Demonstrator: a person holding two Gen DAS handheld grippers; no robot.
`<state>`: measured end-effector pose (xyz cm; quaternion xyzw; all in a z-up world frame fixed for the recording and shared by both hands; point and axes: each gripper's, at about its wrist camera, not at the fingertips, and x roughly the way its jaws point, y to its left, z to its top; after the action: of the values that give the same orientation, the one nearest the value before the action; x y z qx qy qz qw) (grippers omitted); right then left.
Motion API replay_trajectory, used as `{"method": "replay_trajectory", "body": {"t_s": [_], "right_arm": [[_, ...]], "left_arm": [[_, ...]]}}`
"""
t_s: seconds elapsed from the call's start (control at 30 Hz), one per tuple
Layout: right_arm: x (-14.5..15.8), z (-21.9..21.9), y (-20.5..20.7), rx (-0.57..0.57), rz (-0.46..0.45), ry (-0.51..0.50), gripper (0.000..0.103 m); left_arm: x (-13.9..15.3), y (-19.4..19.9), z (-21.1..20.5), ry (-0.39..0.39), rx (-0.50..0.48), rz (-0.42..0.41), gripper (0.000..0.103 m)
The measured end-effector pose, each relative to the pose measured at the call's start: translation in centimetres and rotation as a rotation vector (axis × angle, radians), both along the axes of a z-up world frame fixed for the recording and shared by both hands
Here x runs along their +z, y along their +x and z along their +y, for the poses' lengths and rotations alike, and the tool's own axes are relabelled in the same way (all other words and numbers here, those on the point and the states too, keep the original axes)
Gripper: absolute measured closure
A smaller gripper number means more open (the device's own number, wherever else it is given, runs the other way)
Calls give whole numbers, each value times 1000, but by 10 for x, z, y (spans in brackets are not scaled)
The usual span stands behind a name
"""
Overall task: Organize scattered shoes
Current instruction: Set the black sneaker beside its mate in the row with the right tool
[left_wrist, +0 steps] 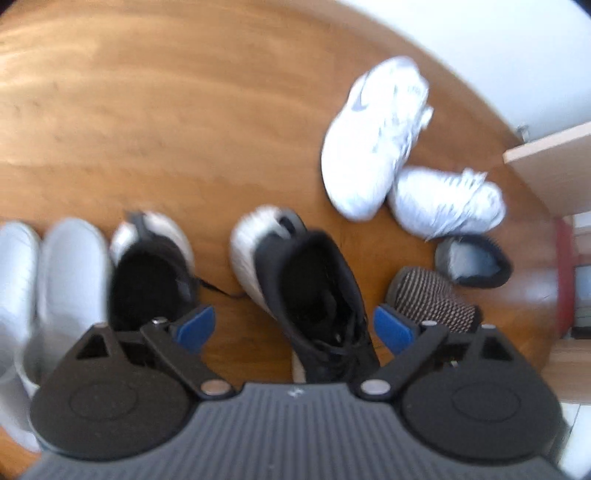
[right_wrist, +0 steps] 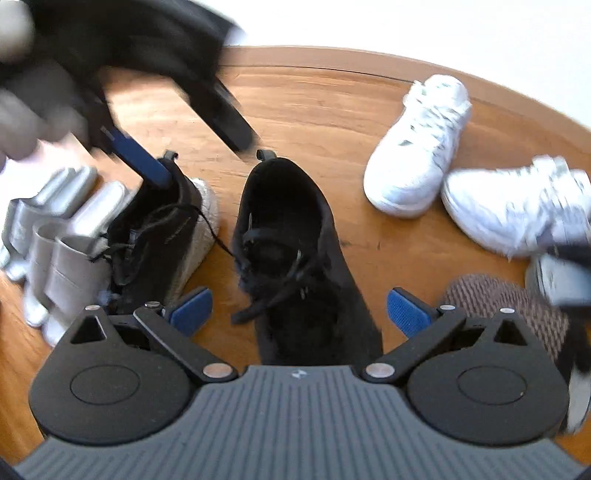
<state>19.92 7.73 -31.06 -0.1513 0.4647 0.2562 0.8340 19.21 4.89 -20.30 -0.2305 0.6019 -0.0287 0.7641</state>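
Two black sneakers with silver-white heels stand side by side on the wooden floor. In the left wrist view my left gripper (left_wrist: 293, 326) is open above the right black sneaker (left_wrist: 314, 291), with the other black sneaker (left_wrist: 151, 273) to its left. In the right wrist view my right gripper (right_wrist: 299, 310) is open over the same right black sneaker (right_wrist: 295, 254). The left gripper (right_wrist: 203, 147) also shows there, open, one blue finger (right_wrist: 142, 158) touching the heel of the left black sneaker (right_wrist: 162, 236).
Two white sneakers (left_wrist: 373, 136) (left_wrist: 448, 201) lie scattered at the right. A brown knit shoe (left_wrist: 432, 295) and a grey-lined shoe (left_wrist: 472, 260) sit below them. Silver-grey sandals (right_wrist: 62, 225) line up at the left. A wooden cabinet (left_wrist: 554, 166) and white wall (right_wrist: 406, 26) border the floor.
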Motion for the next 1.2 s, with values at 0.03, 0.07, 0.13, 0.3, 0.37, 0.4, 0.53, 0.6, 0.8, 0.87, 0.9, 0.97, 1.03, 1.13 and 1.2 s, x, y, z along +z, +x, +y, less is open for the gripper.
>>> {"method": "replay_trajectory", "body": {"t_s": [0.03,0.07,0.13,0.3,0.37,0.4,0.53,0.6,0.8,0.87,0.9,0.97,1.03,1.13,1.2], "right_arm": [[-14,12,8,55,17,-66,1],[-25,19,13,88,24,-117,1],[-45,29,21,108,40,-172,12],[-54,39,29,9,93,-184,42],[-42,42,31,-113,187,-97,44],[-40,43,30,-129,203,-79,45],[-40,77,5,-127,229,-113,44],[-42,90,-1,-149,211,-175,42],[-36,93,0,-321,295,-138,12],[-23,83,0,-366,308,-20,10],[-12,77,-3,-369,294,41,10],[-5,78,-2,-348,267,55,12],[-2,77,-4,-312,239,54,17],[-15,78,-4,-279,246,30,18],[-25,83,1,-278,241,1,26]], "left_arm": [[3,-3,9,15,15,-10,8],[6,-8,23,33,40,-25,8],[8,-17,47,63,87,-40,8],[-3,-22,72,67,163,5,8],[-6,-27,81,58,166,23,8],[-9,-27,80,59,161,25,8],[-17,-31,81,66,144,41,8],[-18,-34,83,44,137,60,8],[-14,-44,86,25,89,55,8],[-12,-47,90,28,91,49,8],[-13,-48,94,20,99,51,8],[-14,-51,100,12,114,53,8],[-16,-51,103,26,120,55,8],[-19,-50,107,29,131,64,8],[-17,-50,109,32,143,57,8]]}}
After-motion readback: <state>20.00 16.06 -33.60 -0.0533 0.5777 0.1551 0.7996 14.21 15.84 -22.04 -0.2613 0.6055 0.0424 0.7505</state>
